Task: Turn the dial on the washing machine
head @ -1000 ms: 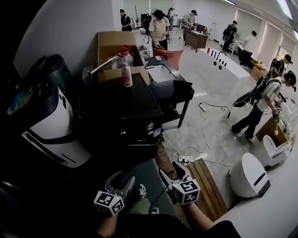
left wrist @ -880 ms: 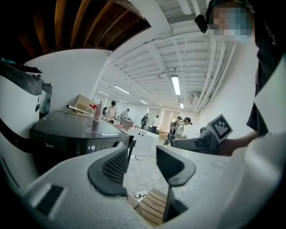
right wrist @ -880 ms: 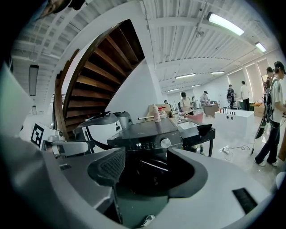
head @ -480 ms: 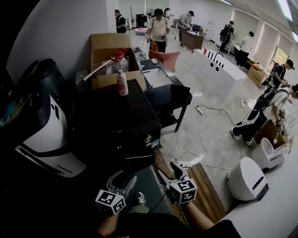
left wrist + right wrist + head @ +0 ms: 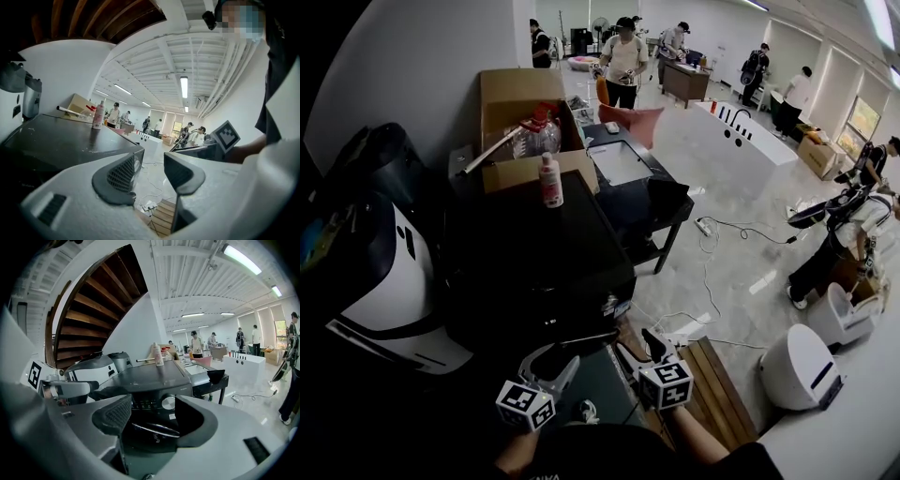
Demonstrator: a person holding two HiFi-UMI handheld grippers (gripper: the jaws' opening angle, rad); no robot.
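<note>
Down at six o'clock in the head view, we hold the left gripper [image 5: 553, 362] and the right gripper [image 5: 637, 345] side by side, short of the dark washing machine [image 5: 534, 272]. Both pairs of jaws stand apart, gripping nothing. The round silver dial [image 5: 168, 402] sits on the machine's front panel near its right corner, at twelve o'clock from the right gripper and apart from it. A pink bottle [image 5: 550, 181] stands upright on the lid, toward twelve o'clock.

right hand-held gripper [image 5: 152, 414]: jaws apart, empty; dial [image 5: 168, 402]: seen between jaws, untouched; washing machine [image 5: 145, 376]: ahead
</note>
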